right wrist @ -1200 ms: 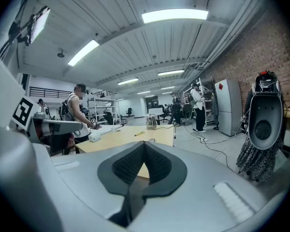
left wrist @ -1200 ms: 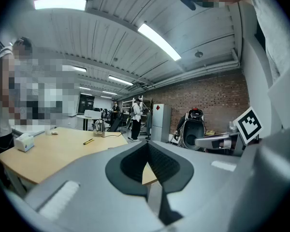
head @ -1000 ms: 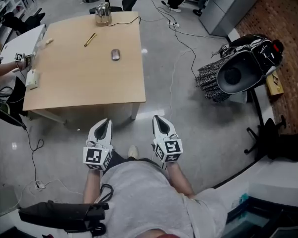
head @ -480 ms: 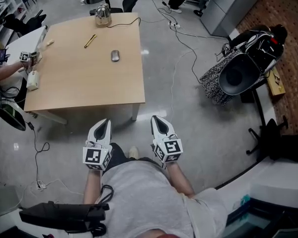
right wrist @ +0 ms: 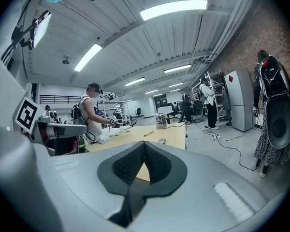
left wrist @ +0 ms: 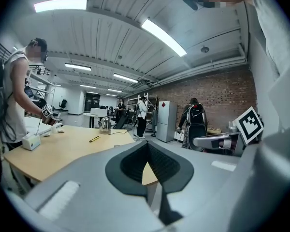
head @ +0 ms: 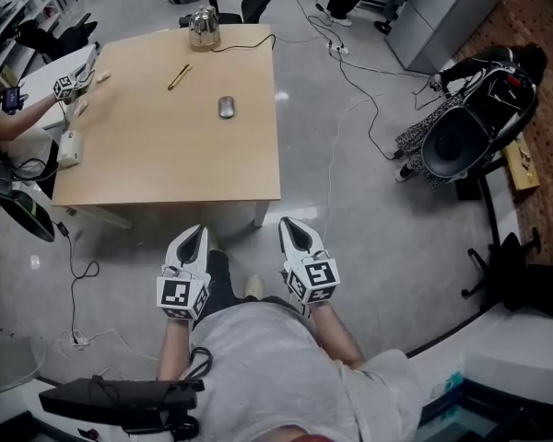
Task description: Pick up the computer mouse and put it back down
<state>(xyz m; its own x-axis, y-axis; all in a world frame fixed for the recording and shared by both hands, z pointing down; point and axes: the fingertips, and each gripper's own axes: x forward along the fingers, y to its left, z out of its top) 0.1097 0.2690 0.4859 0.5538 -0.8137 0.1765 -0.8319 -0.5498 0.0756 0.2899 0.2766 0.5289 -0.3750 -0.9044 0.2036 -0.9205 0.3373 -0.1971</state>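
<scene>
Nothing of the task is done yet, as far as I can judge. The small grey oval computer mouse (head: 226, 107) lies untouched on the light wooden square table (head: 166, 168), towards its far right part, near a yellow pen (head: 179, 76) and well apart from both claws. The person stands short of the table's near edge. The left gripper (head: 192, 232) and the right gripper (head: 295, 225) are held low in front of the body, each with its jaws pressed together on nothing. The approach, lift and set-down all remain.

Wooden table (head: 166, 150) — computer mouse (head: 226, 108), yellow pen (head: 179, 77), kettle (head: 202, 29), white box (head: 69, 148).
</scene>
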